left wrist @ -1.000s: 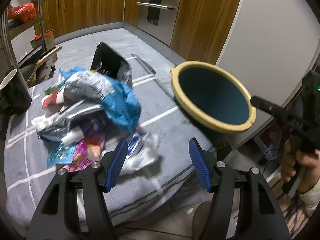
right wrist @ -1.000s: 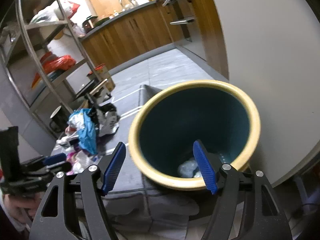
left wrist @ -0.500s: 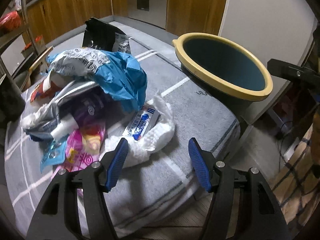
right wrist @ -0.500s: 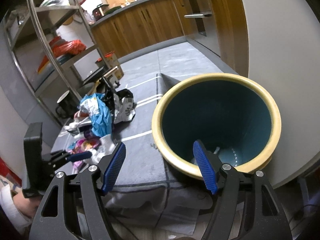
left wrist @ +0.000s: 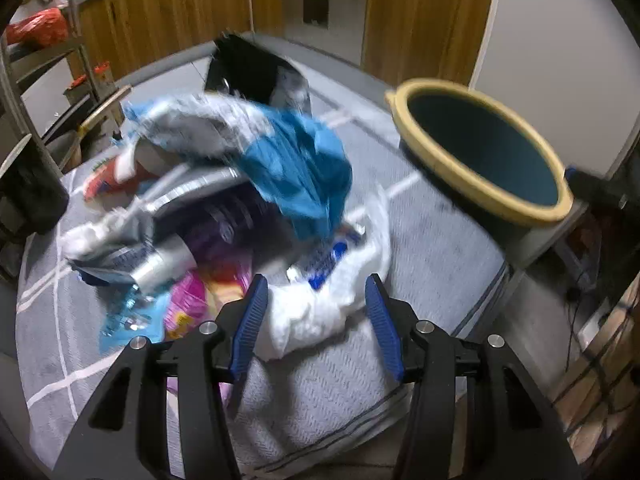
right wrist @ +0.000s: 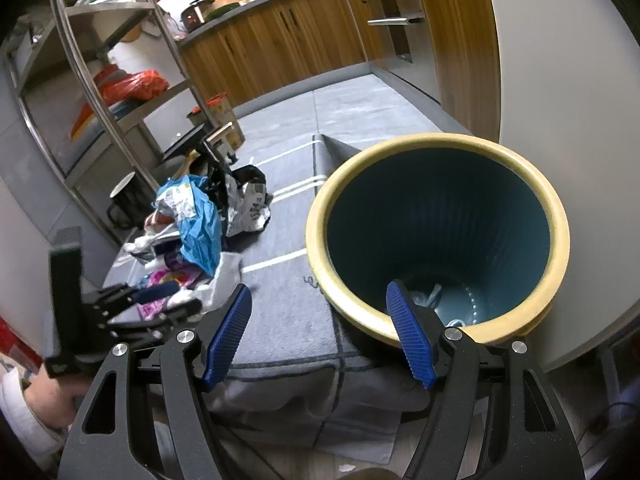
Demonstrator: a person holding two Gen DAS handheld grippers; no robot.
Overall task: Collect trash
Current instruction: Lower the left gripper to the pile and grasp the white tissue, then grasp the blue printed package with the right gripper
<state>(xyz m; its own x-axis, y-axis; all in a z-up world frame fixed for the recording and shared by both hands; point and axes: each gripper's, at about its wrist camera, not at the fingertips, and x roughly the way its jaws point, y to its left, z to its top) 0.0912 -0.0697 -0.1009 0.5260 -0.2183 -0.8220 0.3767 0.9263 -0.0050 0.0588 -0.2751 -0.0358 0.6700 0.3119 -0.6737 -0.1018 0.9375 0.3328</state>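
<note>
Two wide-open, empty claws: left claw [left wrist: 314, 316], right claw [right wrist: 320, 326]; one bin [right wrist: 520, 168].

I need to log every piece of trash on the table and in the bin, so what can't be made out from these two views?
- Trash pile, left wrist view: motion blur smears labels; the blue bag covers pieces beneath.
- White tissue, left view: between the open left gripper; contact unclear.
- Bin bottom, right view: the right gripper finger hides part of the pale scraps.
- Pile, right view: too small.
</note>
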